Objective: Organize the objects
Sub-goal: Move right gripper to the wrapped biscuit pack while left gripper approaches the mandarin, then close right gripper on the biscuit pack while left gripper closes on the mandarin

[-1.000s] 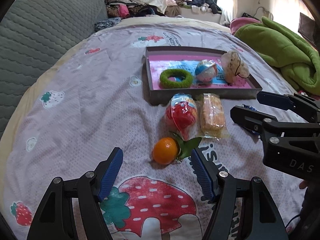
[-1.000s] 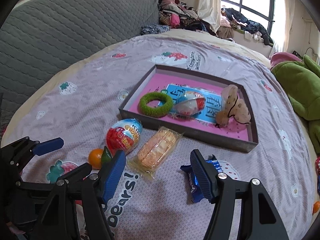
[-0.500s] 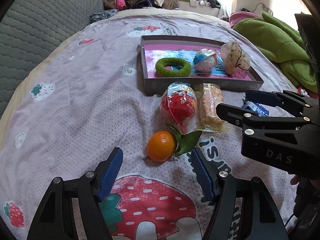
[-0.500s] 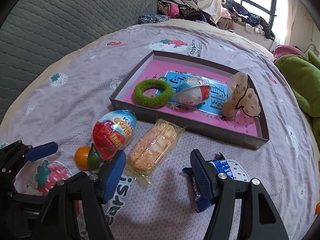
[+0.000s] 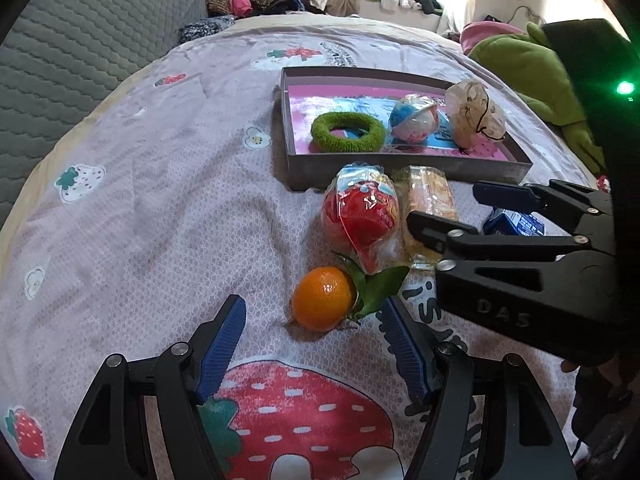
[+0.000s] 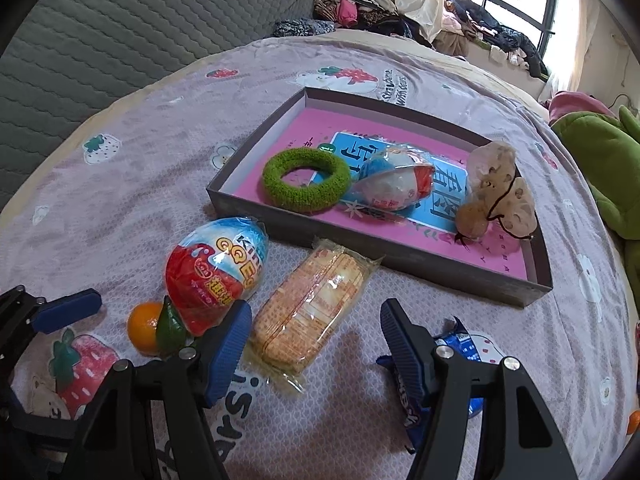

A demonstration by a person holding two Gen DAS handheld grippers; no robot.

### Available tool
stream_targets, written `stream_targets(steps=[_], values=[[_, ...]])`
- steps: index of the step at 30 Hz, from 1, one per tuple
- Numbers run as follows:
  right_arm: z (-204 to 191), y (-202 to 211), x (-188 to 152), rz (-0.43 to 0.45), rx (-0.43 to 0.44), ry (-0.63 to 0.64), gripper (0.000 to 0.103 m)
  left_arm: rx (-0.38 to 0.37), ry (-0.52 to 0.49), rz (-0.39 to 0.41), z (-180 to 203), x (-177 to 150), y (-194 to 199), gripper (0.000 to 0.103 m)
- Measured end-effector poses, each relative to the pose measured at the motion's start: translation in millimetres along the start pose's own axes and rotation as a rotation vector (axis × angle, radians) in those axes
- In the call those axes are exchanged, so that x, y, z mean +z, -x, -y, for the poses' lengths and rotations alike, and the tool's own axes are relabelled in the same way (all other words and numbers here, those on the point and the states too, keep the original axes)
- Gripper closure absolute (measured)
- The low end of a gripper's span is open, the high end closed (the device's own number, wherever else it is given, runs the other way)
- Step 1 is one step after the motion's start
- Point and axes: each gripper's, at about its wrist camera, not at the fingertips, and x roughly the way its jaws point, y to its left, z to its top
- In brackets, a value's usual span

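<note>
We hold two black grippers with blue finger pads over a bed covered in a lilac strawberry-print sheet (image 5: 152, 184); our left gripper (image 5: 314, 344) is spread wide with nothing between its fingers, hovering just short of a small orange (image 5: 322, 298) with green leaves, which lies on the sheet between the fingertips' line of reach; our right gripper (image 6: 316, 344) is likewise spread wide and holding nothing, poised above a clear-wrapped pack of biscuits (image 6: 310, 312); in the left wrist view the right gripper (image 5: 460, 212) crosses in from the right side; beside the biscuits, touching the orange's leaves, lies a red and blue foil-wrapped toy egg (image 6: 218, 274); a blue snack packet (image 6: 460, 344) sits on the sheet partly hidden behind the right finger; further back rests a shallow grey tray (image 6: 400, 268) with a pink floor; inside it, in a row, lie a fuzzy green ring (image 6: 306, 180), a second wrapped egg in blue and white (image 6: 394, 184), and a beige plush toy (image 6: 496, 196) near the right wall; a green blanket (image 5: 532, 68) is heaped at the far right
</note>
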Motion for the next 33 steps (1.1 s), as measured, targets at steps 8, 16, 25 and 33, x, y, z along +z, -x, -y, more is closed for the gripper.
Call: stream_targets(steps=[8,16,25,33], values=[[-3,-16,2,-0.023,-0.026,-0.008,0.036,0.014,-0.005,-0.005,2,2,-6,0.031],[-3,-36,3,-0.038,-0.014,-0.017,0.039,0.029,0.023,-0.013,-4,4,-14,0.031],[-2,-38,3,-0.029,0.000,-0.007,0.049,0.026,0.038,-0.007,-8,5,-20,0.035],[-6,-32,3,-0.023,0.016,0.020,0.060,-0.013,0.018,-0.005,-2,4,-19,0.064]])
